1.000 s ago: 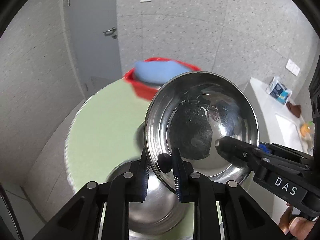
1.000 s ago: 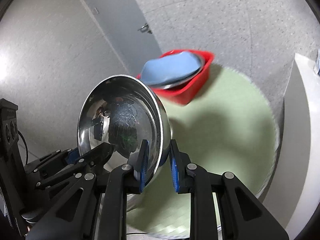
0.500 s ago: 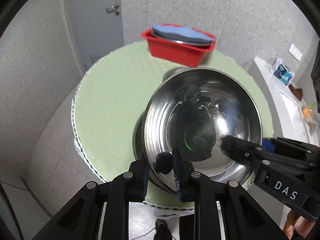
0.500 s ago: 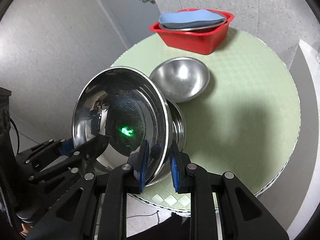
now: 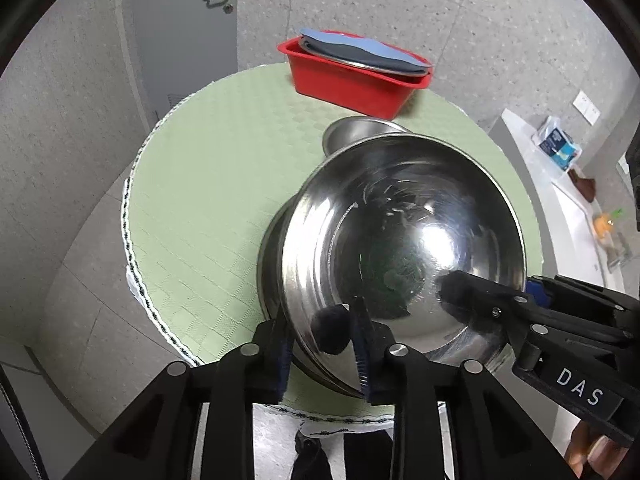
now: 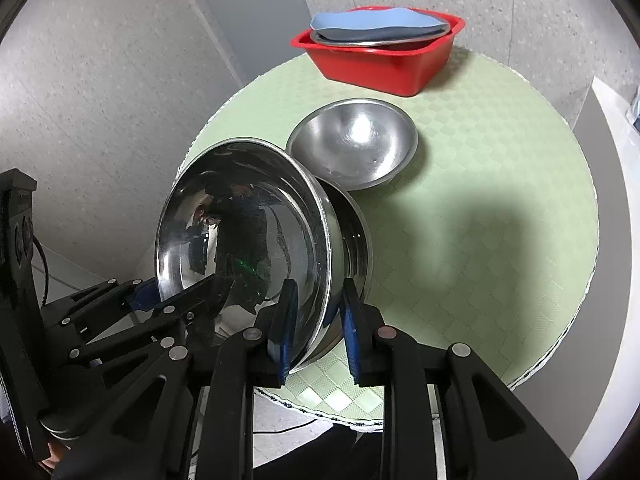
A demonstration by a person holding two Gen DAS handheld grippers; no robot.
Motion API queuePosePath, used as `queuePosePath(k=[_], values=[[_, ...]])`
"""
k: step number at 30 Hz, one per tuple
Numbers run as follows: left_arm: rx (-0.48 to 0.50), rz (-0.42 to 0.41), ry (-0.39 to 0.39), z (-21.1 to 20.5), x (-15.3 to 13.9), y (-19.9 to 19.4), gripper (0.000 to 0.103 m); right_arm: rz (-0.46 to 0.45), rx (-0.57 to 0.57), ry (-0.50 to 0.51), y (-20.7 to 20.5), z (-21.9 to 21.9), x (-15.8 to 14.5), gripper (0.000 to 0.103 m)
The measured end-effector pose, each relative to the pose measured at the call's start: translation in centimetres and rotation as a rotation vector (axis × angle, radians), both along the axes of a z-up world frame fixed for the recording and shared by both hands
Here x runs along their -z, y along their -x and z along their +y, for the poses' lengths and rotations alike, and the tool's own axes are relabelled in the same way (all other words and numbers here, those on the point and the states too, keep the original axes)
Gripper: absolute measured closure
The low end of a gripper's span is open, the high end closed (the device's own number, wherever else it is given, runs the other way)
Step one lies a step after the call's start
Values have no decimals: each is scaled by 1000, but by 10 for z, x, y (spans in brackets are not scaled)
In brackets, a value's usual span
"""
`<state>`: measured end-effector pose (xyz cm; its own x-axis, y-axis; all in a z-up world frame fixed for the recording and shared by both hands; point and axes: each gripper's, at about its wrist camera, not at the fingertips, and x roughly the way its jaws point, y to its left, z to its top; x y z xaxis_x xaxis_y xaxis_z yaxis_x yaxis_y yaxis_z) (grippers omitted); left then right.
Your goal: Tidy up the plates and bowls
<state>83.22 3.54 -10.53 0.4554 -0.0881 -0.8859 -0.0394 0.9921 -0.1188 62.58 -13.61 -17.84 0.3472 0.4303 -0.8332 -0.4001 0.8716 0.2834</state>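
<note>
Both grippers hold one large steel bowl [image 5: 404,240] by its rim, tilted, low over a second steel bowl [image 6: 358,240] on the round green table. My left gripper [image 5: 322,344] is shut on the near rim. My right gripper [image 6: 314,324] is shut on the rim's other side; its tip also shows in the left wrist view [image 5: 472,292]. The held bowl [image 6: 244,236] shows reflections in the right wrist view. A smaller steel bowl [image 6: 352,144] stands behind them.
A red tub [image 6: 384,60] with a steel plate and blue plates in it stands at the table's far edge, also in the left wrist view [image 5: 356,76]. A white counter [image 5: 560,184] with small items is to the right. The green table's [image 6: 500,240] edge is near.
Both grippers have lowered the large bowl from a raised, steeply tilted pose down onto the bowl on the table. The view has dropped towards the table.
</note>
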Motion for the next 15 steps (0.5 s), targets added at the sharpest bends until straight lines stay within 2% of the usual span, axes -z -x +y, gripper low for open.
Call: queuePosePath(k=[4,7,11,15], values=[[11,4,-7,-5,3,-5,70,2,-5,15,2,4,-3,75],[8,11,1,-6,6,-9,70,-1,-9,35,2,5,-6,72],[2,5,-6,-9,6,-10,65,7,7,55,1,1,-10,61],[-2,-1,-15,-11,4,-11,62,-2,7,51,-1,-1,-12,60]])
